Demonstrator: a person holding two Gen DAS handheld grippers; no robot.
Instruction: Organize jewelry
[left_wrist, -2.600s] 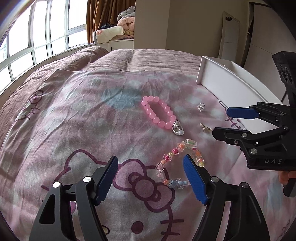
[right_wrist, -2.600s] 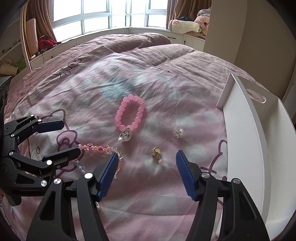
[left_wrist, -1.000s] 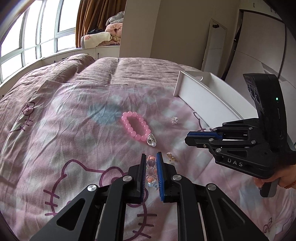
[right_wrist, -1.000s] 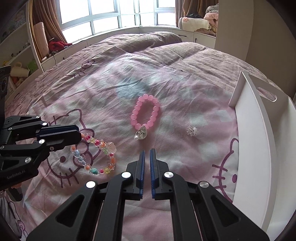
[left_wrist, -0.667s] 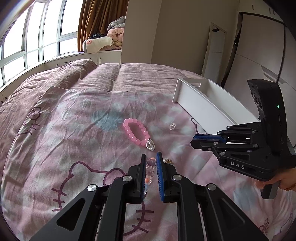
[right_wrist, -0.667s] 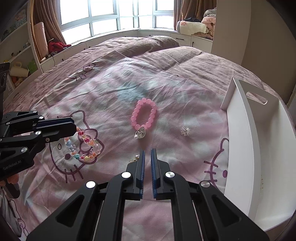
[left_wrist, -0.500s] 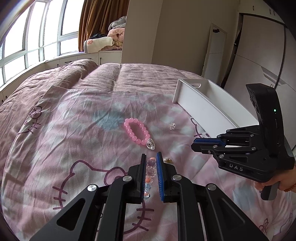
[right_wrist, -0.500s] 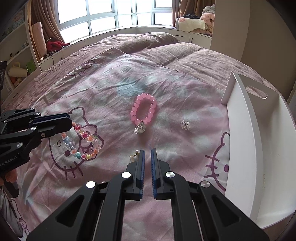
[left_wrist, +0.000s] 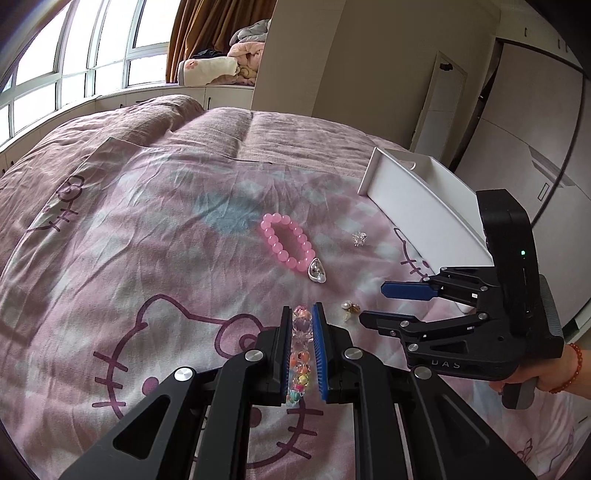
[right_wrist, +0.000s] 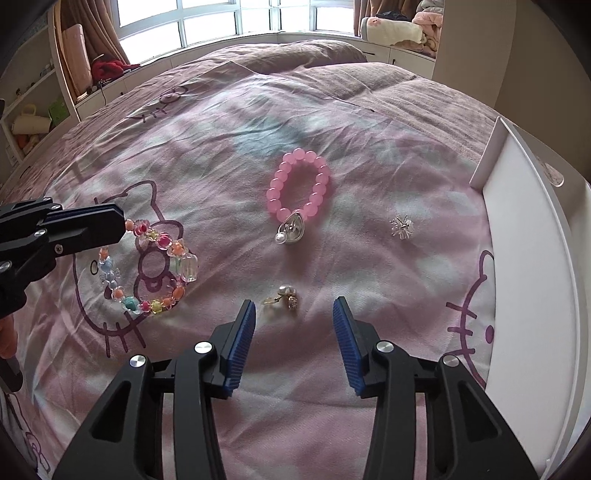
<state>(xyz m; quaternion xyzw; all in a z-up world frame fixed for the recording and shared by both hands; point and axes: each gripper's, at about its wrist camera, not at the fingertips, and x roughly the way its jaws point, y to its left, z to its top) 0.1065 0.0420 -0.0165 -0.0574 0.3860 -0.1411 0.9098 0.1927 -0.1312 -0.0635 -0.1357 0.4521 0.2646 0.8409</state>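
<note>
My left gripper (left_wrist: 302, 314) is shut on a multicolour bead bracelet (left_wrist: 301, 350) and holds it just above the bedspread; the bracelet hangs from it in the right wrist view (right_wrist: 147, 266). My right gripper (right_wrist: 293, 317) is open, with a small gold and pearl earring (right_wrist: 284, 295) lying on the spread between its fingertips. The earring also shows in the left wrist view (left_wrist: 351, 306). A pink bead bracelet (right_wrist: 299, 188) with a silver charm (right_wrist: 291, 229) lies further out. A small silver flower piece (right_wrist: 402, 227) lies to the right.
A white tray (right_wrist: 528, 258) stands on the bed at the right, also in the left wrist view (left_wrist: 417, 195). The pink Hello Kitty bedspread (right_wrist: 221, 147) covers the bed. Windows and shelves are beyond the bed.
My right gripper has opened from shut and now straddles the earring. My left gripper stays shut on the multicolour bracelet and has barely moved.
</note>
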